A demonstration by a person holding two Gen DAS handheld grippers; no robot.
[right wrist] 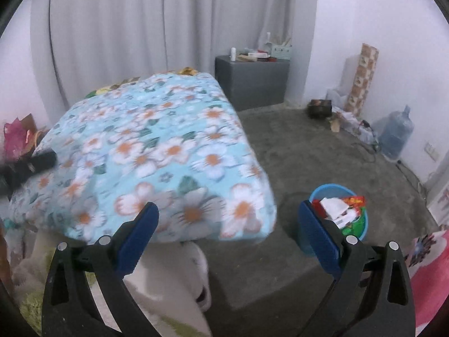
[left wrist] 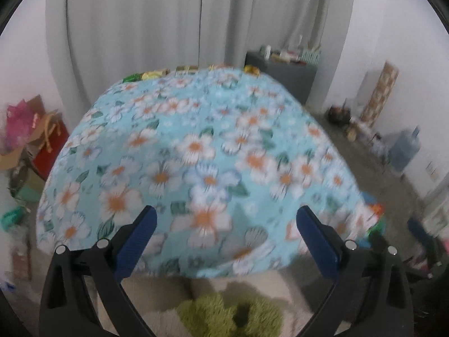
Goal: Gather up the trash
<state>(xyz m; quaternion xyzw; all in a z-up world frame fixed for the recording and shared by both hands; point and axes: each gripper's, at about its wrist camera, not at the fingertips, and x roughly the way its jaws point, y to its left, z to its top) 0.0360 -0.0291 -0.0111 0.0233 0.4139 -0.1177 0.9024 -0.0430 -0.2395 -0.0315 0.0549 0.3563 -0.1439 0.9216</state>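
Several wrappers (left wrist: 157, 73) lie along far edge of flowered table (left wrist: 196, 146); more fill blue bin (right wrist: 339, 210) on floor, right of table | handling: judged light, crinkly, slippery; pinch a crumpled fold | left gripper (left wrist: 224, 236) jaws apart, empty; right gripper (right wrist: 228, 234) jaws apart, empty

I'm seeing the flowered tablecloth (right wrist: 157, 151) lying bare across most of its top, so both grippers are getting free passage there; wrappers (left wrist: 157, 73) are crowding only the far edge. To the right, the grey floor (right wrist: 308, 146) is staying open around 1 blue bucket (right wrist: 338, 210) filling with trash.
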